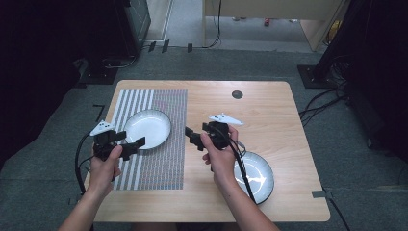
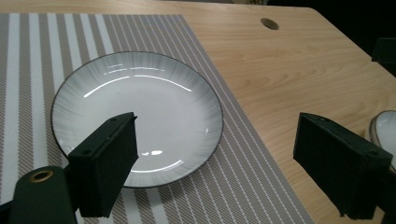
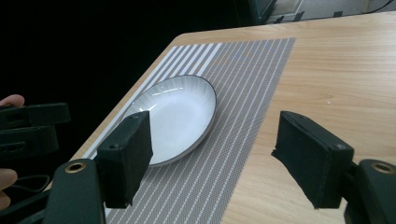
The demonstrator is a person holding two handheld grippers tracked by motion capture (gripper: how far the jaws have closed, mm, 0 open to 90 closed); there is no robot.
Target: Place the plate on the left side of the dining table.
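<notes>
The left tool [image 1: 130,143] hung above the near left part of the bench [image 1: 269,110], its jaws spread wide with nothing between them. Just ahead of those jaws, and a little below, lay a white plate [image 1: 149,127] with a thin dark rim, flat on a striped placemat [image 1: 161,163]. In the left gripper view the plate [image 2: 140,112] sat beyond and between the two black jaws, untouched by either, with the striped placemat [image 2: 243,182] running under it and out toward the right jaw.

The right tool [image 1: 195,138] was held over the middle of the bench, pointing across toward the left tool. Its jaws also stood well apart and gripped nothing. In the right gripper view the same plate [image 3: 175,116] lay ahead of the left jaw on the placemat [image 3: 243,93], and the bare wood of the bench [image 3: 345,74] spread beyond the right jaw. The left tool [image 3: 32,126] showed at the far left edge of that view, held in a hand.

A second plate [image 1: 260,175] lay on bare wood behind and below the right tool, beside the person's right forearm, partly hidden by the wrist and the trailing cable. Its edge [image 2: 385,128] peeked in past the right jaw in the left gripper view.
</notes>
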